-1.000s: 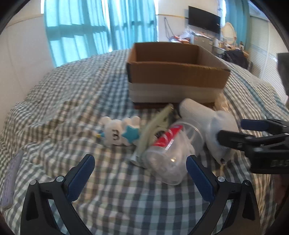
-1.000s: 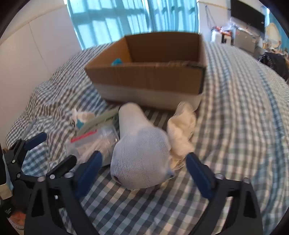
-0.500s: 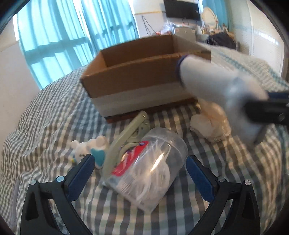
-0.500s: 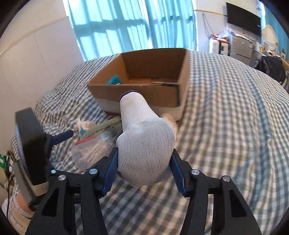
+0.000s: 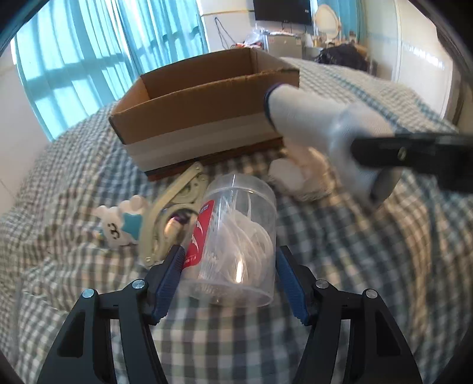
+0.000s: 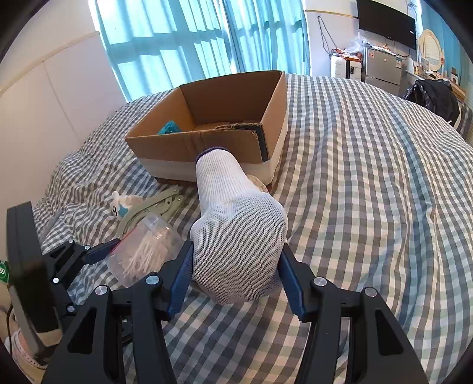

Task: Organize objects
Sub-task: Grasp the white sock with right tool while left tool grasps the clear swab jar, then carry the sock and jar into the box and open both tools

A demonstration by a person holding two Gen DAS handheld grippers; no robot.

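Near the far box [image 6: 224, 124], the right gripper [image 6: 236, 265] clamps a glove [image 6: 236, 236] — ready to drop in; the left gripper [image 5: 227, 280] pinches the jar [image 5: 236, 236] (still resting on the bed).

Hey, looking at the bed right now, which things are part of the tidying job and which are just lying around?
Part of the job:
- white glove, clamped in the right gripper
- clear jar, between the left gripper fingers
- cardboard box
- bunny toy, green tool, crumpled white cloth

Just lying about:
- checked bedspread
- curtains
- television
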